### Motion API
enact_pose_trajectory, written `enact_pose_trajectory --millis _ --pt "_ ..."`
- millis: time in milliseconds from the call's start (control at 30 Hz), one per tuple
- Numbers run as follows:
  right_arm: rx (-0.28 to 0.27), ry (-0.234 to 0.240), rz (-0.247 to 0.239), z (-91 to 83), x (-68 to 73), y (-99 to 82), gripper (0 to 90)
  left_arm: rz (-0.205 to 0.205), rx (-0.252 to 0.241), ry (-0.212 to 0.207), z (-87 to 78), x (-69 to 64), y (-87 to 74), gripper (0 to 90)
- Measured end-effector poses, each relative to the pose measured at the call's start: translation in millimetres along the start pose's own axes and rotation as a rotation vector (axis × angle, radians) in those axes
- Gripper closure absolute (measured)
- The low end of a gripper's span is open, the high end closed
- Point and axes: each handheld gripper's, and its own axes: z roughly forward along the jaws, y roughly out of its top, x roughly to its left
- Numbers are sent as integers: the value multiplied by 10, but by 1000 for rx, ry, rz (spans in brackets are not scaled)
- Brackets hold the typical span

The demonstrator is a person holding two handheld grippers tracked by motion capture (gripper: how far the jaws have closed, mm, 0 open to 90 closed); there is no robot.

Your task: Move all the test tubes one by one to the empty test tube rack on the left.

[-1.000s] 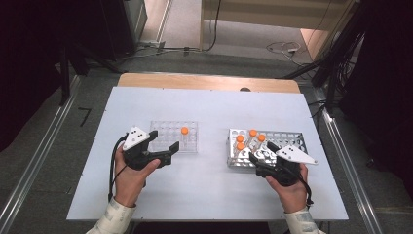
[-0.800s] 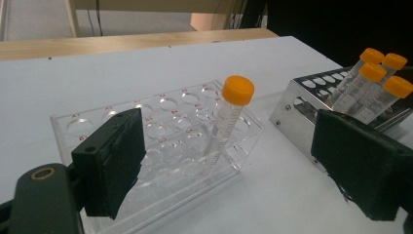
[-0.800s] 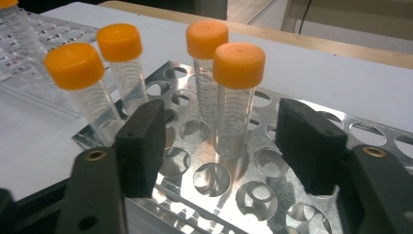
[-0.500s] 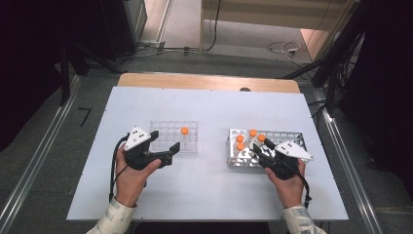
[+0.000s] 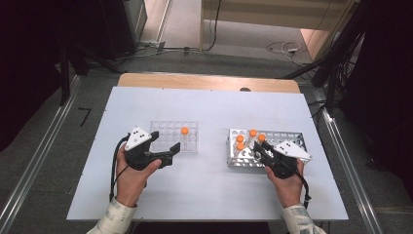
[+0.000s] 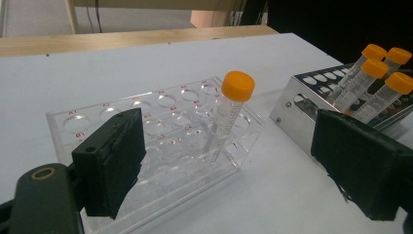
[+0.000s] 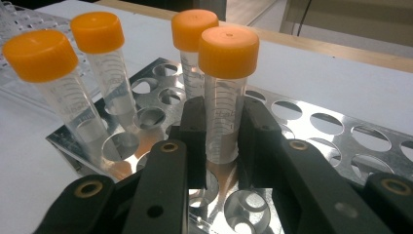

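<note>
Gripping an orange-capped tube (image 7: 224, 105) in the metal rack (image 7: 341, 141), my right gripper (image 7: 221, 141) has its black pads pressed on either side of the clear barrel, below the cap; the jaws have just been closing onto it. In the right gripper view I see this tube standing upright in a hole near the rack's near edge, its lower end down among the round holes. Three more orange-capped tubes (image 7: 100, 63) stand just beside it in the same rack, two off to the left and one close behind, all apart from the pads.

From the high view I place the metal rack (image 5: 287, 139) on the right half of the white worktop (image 5: 209, 105), with my right gripper (image 5: 259, 148) reaching into its near-left corner where the tubes cluster.

My left gripper (image 5: 165, 146) hovers with its jaws wide and nothing between them, just in front of the clear plastic rack (image 5: 163, 129) on the left half of the worktop. In the left gripper view that clear rack (image 6: 97, 114) carries a single orange-capped tube (image 6: 229, 117), leaning slightly in a hole towards its right end, and the two pads stand well apart on either side of the rack's near wall
</note>
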Motion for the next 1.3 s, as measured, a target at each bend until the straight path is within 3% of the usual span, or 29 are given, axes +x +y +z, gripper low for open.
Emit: enact_pose_trajectory --millis 467,667,1000,1300 --pt "-96 6 27 -267 -17 267 719 1 4 -3 10 -9 -4 124" --pt "-124 31 22 -411 16 375 719 1 3 -4 -1 -10 0 124" --pt "-85 90 -9 -599 167 436 720 -5 -4 -5 -30 5 11 126" --pt "-64 187 -57 -610 447 464 720 1 -1 -5 -26 -1 11 126"
